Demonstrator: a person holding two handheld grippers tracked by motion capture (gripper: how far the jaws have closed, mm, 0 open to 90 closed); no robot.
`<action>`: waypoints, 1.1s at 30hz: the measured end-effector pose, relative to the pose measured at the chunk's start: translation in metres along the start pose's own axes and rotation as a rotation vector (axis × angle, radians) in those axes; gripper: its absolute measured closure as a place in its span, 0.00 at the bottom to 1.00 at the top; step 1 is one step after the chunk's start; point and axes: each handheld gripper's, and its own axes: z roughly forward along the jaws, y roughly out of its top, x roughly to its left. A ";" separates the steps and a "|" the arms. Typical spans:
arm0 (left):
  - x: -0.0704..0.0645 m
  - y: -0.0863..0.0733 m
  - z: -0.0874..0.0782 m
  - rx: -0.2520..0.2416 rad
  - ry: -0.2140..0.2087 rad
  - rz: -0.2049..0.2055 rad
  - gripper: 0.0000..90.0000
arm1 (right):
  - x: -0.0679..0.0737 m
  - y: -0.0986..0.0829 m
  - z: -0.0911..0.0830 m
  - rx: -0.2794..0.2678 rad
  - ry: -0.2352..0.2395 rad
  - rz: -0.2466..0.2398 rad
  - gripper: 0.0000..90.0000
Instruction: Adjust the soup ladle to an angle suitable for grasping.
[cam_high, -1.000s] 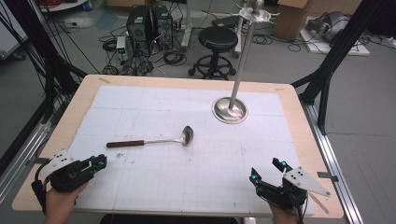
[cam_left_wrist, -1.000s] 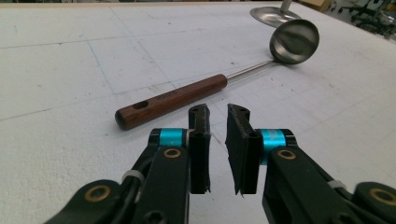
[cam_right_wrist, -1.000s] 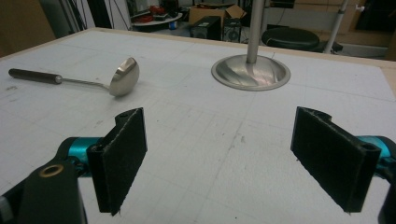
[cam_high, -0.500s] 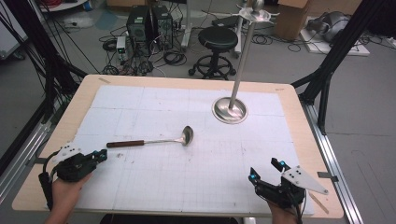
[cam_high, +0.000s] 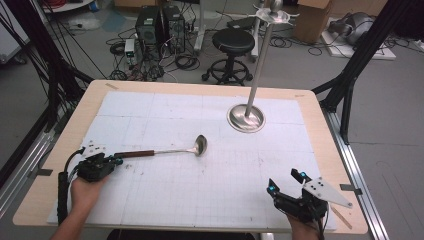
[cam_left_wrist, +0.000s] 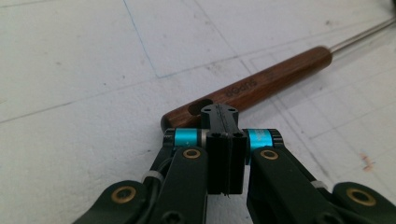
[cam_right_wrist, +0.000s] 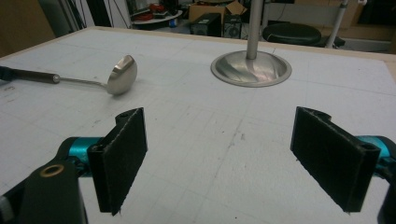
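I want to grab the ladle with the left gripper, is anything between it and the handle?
Nothing visible. The left gripper, jaws shut, sits right at the end of the ladle, by its wooden handle, on bare mat.

Steel ladle (cam_high: 165, 150), brown wooden handle, flat on mat.

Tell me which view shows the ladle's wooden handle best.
The left gripper view: the wooden handle lies close up, hanging hole and stamped lettering visible, just beyond the shut left gripper. The high view shows it small; the right gripper view shows its far end, dark at the edge.
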 end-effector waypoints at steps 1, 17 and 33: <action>0.000 0.003 0.002 -0.002 0.006 0.006 0.99 | -0.001 0.000 0.000 -0.001 -0.001 0.001 0.19; 0.003 0.025 0.029 -0.005 0.052 -0.045 0.99 | -0.003 0.000 -0.004 -0.011 -0.003 0.011 0.19; -0.020 0.060 0.028 -0.098 -0.067 -0.072 0.98 | -0.003 0.000 -0.005 -0.015 -0.003 0.019 0.19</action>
